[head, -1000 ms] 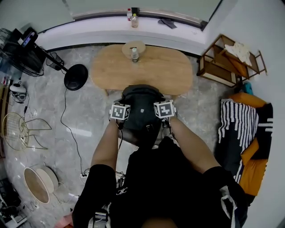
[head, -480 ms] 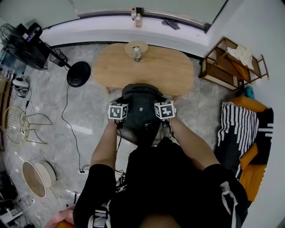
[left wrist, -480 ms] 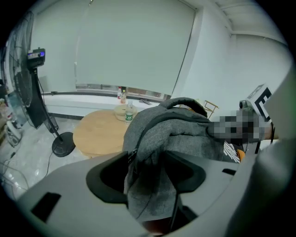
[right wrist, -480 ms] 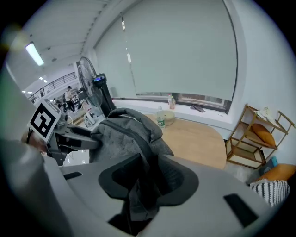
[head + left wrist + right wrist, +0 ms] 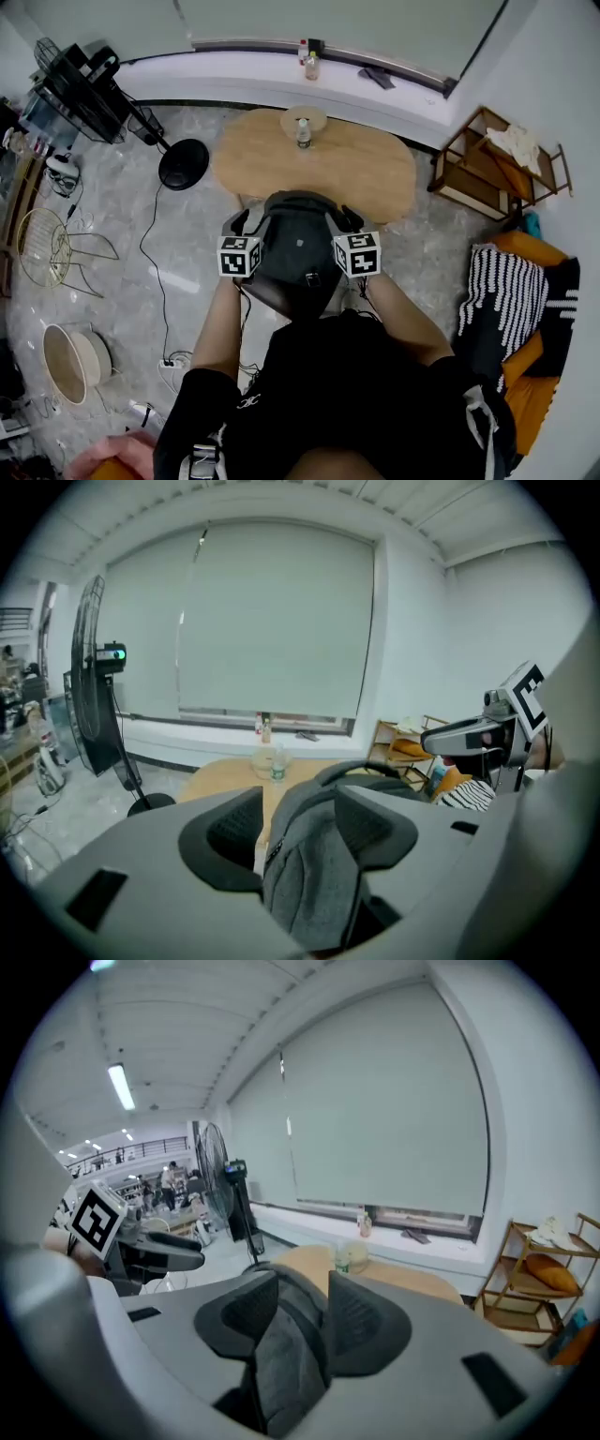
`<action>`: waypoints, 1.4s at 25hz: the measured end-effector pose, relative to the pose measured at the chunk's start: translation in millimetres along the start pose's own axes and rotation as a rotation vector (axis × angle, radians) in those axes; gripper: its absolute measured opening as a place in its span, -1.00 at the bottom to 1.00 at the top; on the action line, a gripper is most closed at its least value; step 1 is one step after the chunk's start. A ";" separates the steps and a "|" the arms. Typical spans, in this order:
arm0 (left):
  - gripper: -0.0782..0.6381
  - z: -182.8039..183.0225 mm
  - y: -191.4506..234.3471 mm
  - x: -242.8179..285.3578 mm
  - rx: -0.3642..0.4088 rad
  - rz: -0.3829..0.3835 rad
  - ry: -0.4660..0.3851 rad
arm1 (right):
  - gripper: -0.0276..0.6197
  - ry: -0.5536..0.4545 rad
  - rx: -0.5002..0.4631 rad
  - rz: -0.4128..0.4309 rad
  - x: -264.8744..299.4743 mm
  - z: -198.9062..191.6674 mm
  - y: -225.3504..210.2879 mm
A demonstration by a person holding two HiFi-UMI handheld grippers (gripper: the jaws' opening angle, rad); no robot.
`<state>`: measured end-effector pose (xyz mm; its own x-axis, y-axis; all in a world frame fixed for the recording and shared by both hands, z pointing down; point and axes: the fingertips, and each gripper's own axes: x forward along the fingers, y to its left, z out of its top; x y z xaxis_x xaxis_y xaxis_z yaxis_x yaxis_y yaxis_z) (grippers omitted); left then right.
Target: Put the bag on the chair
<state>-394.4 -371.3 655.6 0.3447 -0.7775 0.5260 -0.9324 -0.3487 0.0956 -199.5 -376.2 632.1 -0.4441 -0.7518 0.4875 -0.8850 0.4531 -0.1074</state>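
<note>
A dark grey backpack [image 5: 295, 253] rests upright in front of me, close against the wooden table [image 5: 375, 173]; it covers the chair beneath it. My left gripper [image 5: 242, 225] flanks its left side and my right gripper [image 5: 345, 220] its right side. In the left gripper view the jaws [image 5: 300, 832] are opening; a fold of the bag [image 5: 314, 874] lies between them, and a gap shows beside the left pad. In the right gripper view the jaws [image 5: 295, 1321] are opening too, with grey bag fabric [image 5: 286, 1363] loose between the pads.
A bottle [image 5: 303, 131] and a round wooden plate stand at the table's far edge. A floor fan's black base [image 5: 183, 164] is at the left, with cables across the marble floor. A wooden shelf [image 5: 487, 159] and a striped cushion [image 5: 506, 291] are at the right.
Both grippers' jaws have spread wider around the bag's sides, and the marker cubes have moved slightly apart. The bag stays where it was. The head view has shifted.
</note>
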 end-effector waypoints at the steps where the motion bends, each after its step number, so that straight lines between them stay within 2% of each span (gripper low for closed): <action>1: -0.08 12.9 -2.0 -9.9 0.000 0.012 -0.038 | -0.35 -0.050 0.001 0.005 -7.8 16.4 0.7; 5: -0.29 71.8 -11.0 -55.4 -0.010 0.069 -0.206 | -0.43 -0.266 0.006 0.008 -46.2 88.2 -0.8; 8: -0.51 111.2 -19.3 -96.5 -0.014 0.128 -0.311 | -0.65 -0.421 -0.011 -0.028 -85.4 135.3 -8.5; 10: -0.65 128.8 -20.6 -121.8 -0.026 0.174 -0.356 | -0.87 -0.482 -0.043 -0.048 -107.6 156.3 -11.7; 11: -0.68 135.1 -19.5 -132.9 -0.034 0.198 -0.373 | -0.87 -0.495 -0.060 -0.046 -115.5 162.7 -11.2; 14: -0.71 148.7 -16.2 -160.2 -0.028 0.270 -0.404 | -0.87 -0.499 -0.092 -0.029 -130.0 169.8 -8.8; 18: -0.72 156.5 -20.2 -184.2 0.032 0.330 -0.406 | -0.88 -0.485 -0.089 -0.014 -138.4 165.6 -8.9; 23: -0.72 155.8 -27.3 -202.1 0.074 0.352 -0.407 | -0.88 -0.490 -0.049 -0.011 -144.3 164.4 -8.6; 32: -0.73 144.9 -25.3 -216.6 0.099 0.375 -0.396 | -0.87 -0.489 -0.028 0.003 -150.1 161.0 6.2; 35: -0.73 137.0 -14.3 -222.9 0.079 0.380 -0.397 | -0.87 -0.475 -0.030 0.013 -145.9 155.7 18.9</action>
<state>-443.0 -264.7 421.2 0.0141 -0.9885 0.1508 -0.9934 -0.0310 -0.1107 -173.2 -332.5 424.0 -0.4759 -0.8788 0.0353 -0.8777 0.4720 -0.0824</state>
